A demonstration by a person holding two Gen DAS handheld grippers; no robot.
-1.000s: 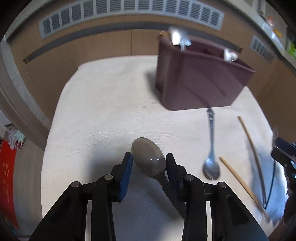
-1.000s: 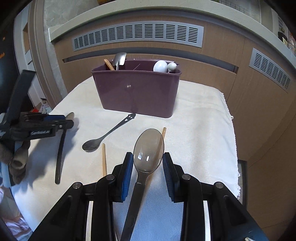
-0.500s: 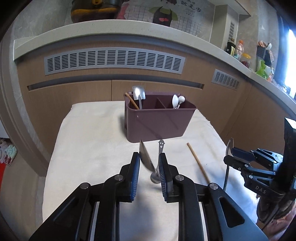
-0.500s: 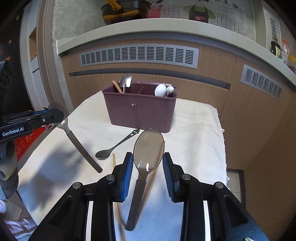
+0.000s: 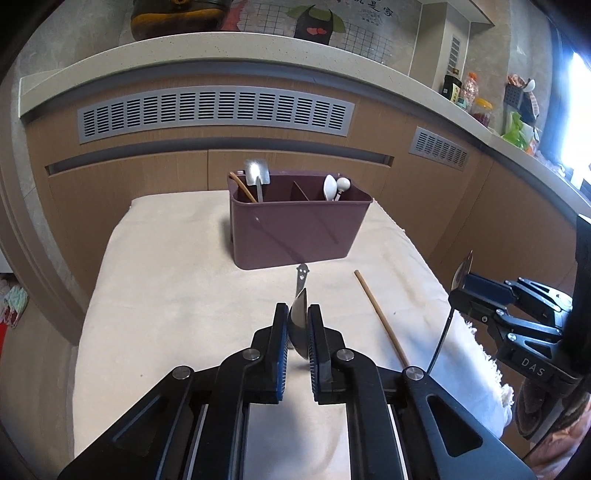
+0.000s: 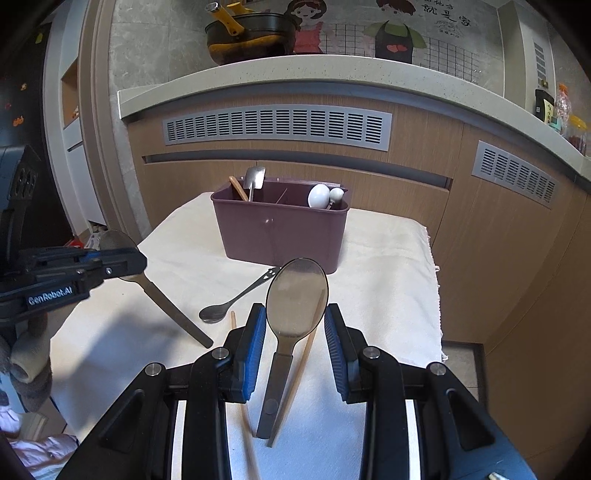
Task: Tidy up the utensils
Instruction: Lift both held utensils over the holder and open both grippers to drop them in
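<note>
Above the cloth-covered table (image 5: 177,295), both grippers carry spoons.
Left gripper (image 5: 298,325) clamps one spoon (image 5: 300,328); right gripper (image 6: 295,328) grips another (image 6: 295,295), facing the caddy (image 6: 280,232).

black pot (image 6: 251,37) on stone counter (image 6: 332,77)

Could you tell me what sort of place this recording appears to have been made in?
Most likely a home kitchen: a stone-look counter carries a cooking pot, with bottles and jars farther along. In front, a cloth-covered table holds a maroon utensil caddy.
</note>
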